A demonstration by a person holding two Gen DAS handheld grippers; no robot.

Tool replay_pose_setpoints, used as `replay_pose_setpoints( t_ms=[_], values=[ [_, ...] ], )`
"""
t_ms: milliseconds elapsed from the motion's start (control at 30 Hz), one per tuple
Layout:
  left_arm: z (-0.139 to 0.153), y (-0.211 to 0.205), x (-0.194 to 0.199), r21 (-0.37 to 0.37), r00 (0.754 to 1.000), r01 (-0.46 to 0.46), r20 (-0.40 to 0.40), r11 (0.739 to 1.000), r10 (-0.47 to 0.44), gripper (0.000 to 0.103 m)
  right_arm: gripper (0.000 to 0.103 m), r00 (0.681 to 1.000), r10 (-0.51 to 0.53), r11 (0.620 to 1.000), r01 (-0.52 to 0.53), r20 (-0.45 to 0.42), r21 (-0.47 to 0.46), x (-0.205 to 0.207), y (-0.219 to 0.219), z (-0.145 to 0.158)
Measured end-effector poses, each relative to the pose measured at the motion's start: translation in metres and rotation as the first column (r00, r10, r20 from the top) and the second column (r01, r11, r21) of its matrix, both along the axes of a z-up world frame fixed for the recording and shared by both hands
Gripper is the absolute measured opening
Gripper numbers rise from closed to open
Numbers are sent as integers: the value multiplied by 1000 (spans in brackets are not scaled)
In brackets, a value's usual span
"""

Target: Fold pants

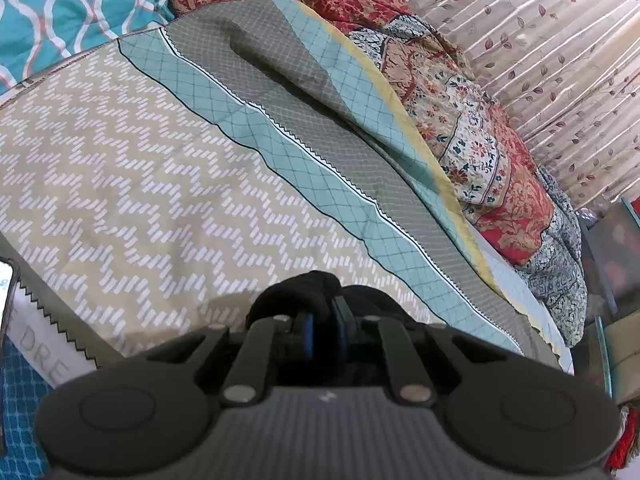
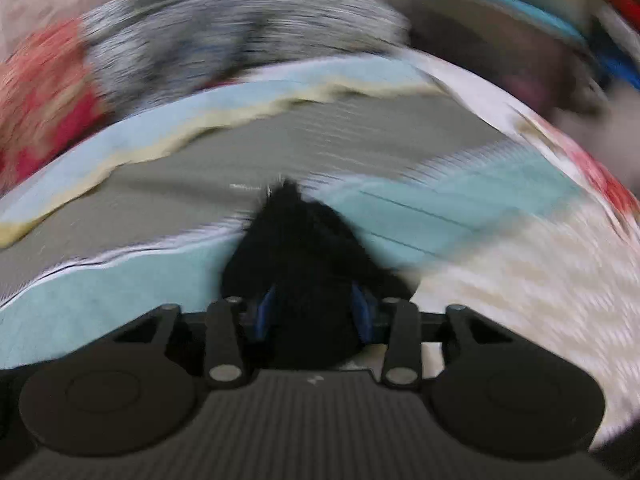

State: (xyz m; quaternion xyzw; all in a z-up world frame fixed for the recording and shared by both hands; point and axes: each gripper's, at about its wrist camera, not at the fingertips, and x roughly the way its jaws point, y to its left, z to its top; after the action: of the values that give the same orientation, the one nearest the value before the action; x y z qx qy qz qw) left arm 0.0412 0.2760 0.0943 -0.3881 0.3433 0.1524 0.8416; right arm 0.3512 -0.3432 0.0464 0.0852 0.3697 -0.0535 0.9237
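Observation:
The pants are black cloth. In the left wrist view a bunch of the pants [image 1: 308,286] sticks out between my left gripper's blue-padded fingers; the left gripper [image 1: 323,322] is shut on it, held above the patterned bedsheet [image 1: 132,184]. In the right wrist view, which is motion-blurred, my right gripper [image 2: 314,312] is shut on a thick wad of the black pants [image 2: 296,236] that rises to a point over the sheet [image 2: 500,264]. The rest of the pants is hidden below both grippers.
A rumpled floral quilt [image 1: 480,152] lies along the far side of the bed, with a teal patterned pillow [image 1: 72,12] at the upper left and a curtain [image 1: 552,56] behind. A phone edge [image 1: 6,296] shows at the left. Boxes [image 1: 616,264] stand at the right.

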Motion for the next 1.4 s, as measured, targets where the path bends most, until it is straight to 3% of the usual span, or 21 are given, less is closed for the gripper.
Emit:
replay_pose_setpoints(
  t_ms=[33, 100, 133, 233, 333, 400, 467, 567, 633, 667, 700, 767, 867, 967, 1033, 1067, 1100, 1167, 1267, 1333, 1400],
  values=[
    [-1, 0, 1, -3, 1000, 3, 3, 1000, -3, 10, 51, 998, -65, 998, 65, -17, -13, -7, -27, -4],
    [-3, -1, 2, -10, 1000, 5, 10, 1000, -5, 10, 51, 991, -135, 990, 136, -23, 47, -24, -64, -5],
    [-3, -1, 2, -11, 1000, 7, 12, 1000, -7, 10, 51, 984, -176, 984, 177, -13, 33, -31, -77, -1],
    [-4, -4, 4, -10, 1000, 12, 13, 1000, -12, 10, 52, 977, -201, 980, 200, 65, 16, -40, -84, 21],
    [-2, -4, 5, -8, 1000, 15, 14, 1000, -15, 10, 52, 989, -110, 989, 99, 103, 108, -35, -62, 39],
    [-2, -4, 5, -9, 1000, 13, 15, 1000, -13, 10, 53, 996, -51, 991, 41, 75, 127, -14, -36, 41],
    [-2, -4, 5, -11, 1000, 10, 11, 1000, -10, 10, 59, 999, -43, 996, 43, 3, 77, 13, -10, 29],
    [-1, -3, 4, -14, 1000, 7, 7, 1000, -7, 10, 56, 987, -116, 993, 112, -111, -39, 44, 10, -12],
    [0, -3, 4, -12, 1000, 7, 5, 1000, -7, 10, 25, 990, -126, 988, 120, -59, -93, 44, 18, -13],
    [1, -3, 3, -6, 1000, 6, 5, 1000, -6, 10, 12, 995, -80, 995, 76, -56, -69, 46, 22, -8],
    [2, -4, 3, -3, 1000, 1, 6, 1000, -1, 10, 11, 998, -55, 998, 54, -21, -32, 45, 22, 3],
    [4, -3, 1, -5, 1000, -10, 12, 1000, 11, 10, 11, 991, -22, 998, 15, 133, 59, 31, 11, 33],
    [4, -1, -7, -20, 999, -35, 24, 999, 35, 10, 12, 923, -39, 956, -76, 382, 282, -10, -28, 73],
    [0, -1, -12, -31, 999, -42, 21, 999, 43, 10, 17, 871, -105, 935, -78, 480, 346, -54, -74, 78],
    [-4, 0, -14, -36, 999, -43, 12, 998, 44, 10, 23, 883, -174, 930, 2, 436, 367, -72, -107, 56],
    [-6, 0, -14, -44, 999, -42, 9, 998, 42, 10, 42, 904, -210, 932, 70, 372, 356, -74, -119, 42],
    [-7, 0, -14, -51, 999, -38, 9, 998, 39, 10, 50, 932, -254, 931, 162, 260, 326, -72, -134, 25],
    [-8, -3, -14, -57, 999, -30, 9, 998, 31, 10, 50, 926, -367, 905, 333, 91, 265, -71, -155, -5],
    [-7, -7, -12, -48, 1000, -19, 12, 999, 20, 10, 50, 904, -422, 851, 372, 62, 371, -90, -174, -24],
    [-6, -8, -11, -47, 1000, -18, 13, 999, 19, 10, 50, 911, -404, 858, 346, 84, 379, -93, -165, -20],
    [-7, -7, -10, -51, 1000, -21, 10, 998, 22, 10, 50, 923, -364, 889, 304, 126, 343, -96, -143, -11]
  ],
)
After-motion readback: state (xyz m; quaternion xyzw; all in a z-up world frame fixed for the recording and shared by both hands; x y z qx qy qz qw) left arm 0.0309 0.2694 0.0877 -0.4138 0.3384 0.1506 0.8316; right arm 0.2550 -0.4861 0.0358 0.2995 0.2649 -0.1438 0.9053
